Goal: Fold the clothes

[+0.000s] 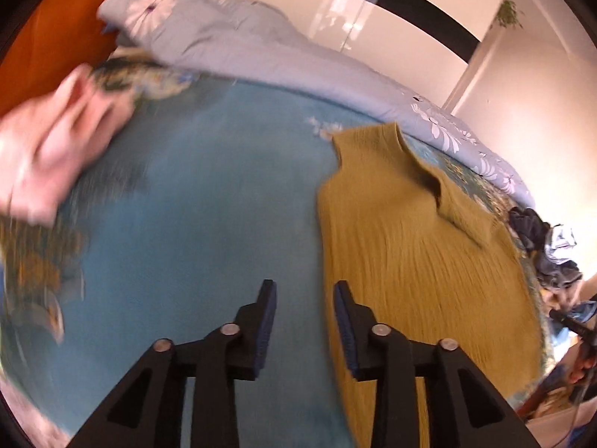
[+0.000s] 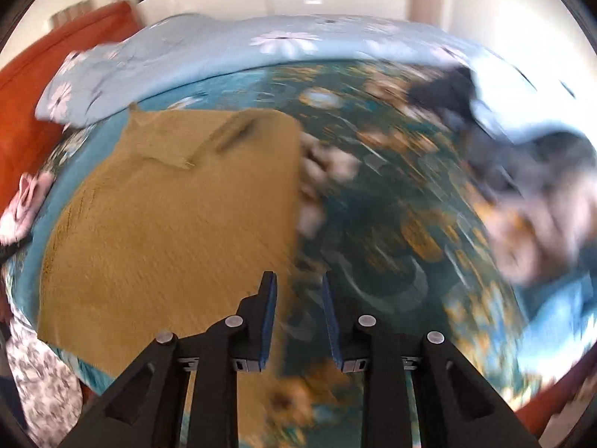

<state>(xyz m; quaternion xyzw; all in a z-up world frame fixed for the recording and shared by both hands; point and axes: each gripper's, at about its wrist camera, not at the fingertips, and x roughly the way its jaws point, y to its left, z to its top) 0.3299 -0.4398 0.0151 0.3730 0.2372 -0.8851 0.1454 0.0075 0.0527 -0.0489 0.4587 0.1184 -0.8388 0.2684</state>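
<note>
The left claw (image 1: 304, 321) points down at the bed with its blue-padded fingers apart and nothing between them. The long left edge of the mustard-yellow ribbed knit sweater (image 1: 410, 254) runs just under its right finger, while the left finger sits over bare teal bedspread (image 1: 209, 186). The right claw (image 2: 296, 317) also stands apart and empty; its left finger overlaps the sweater's right edge, and its right finger lies over the flowered part of the bedspread.

The sweater lies flat on the bed, folded into a long panel with a sleeve turned across its upper part. A broad plain teal stretch lies open to the left of it in the left wrist view. A rumpled pale blue quilt with white daisies (image 1: 231, 41) bounds the far side of the bed, and an orange headboard (image 1: 48, 37) rises behind it. A blurred pink garment (image 1: 56, 138) lies at the left edge, and a dark blue and white heap of clothes (image 1: 552, 250) sits near the sweater's far right corner.
</note>
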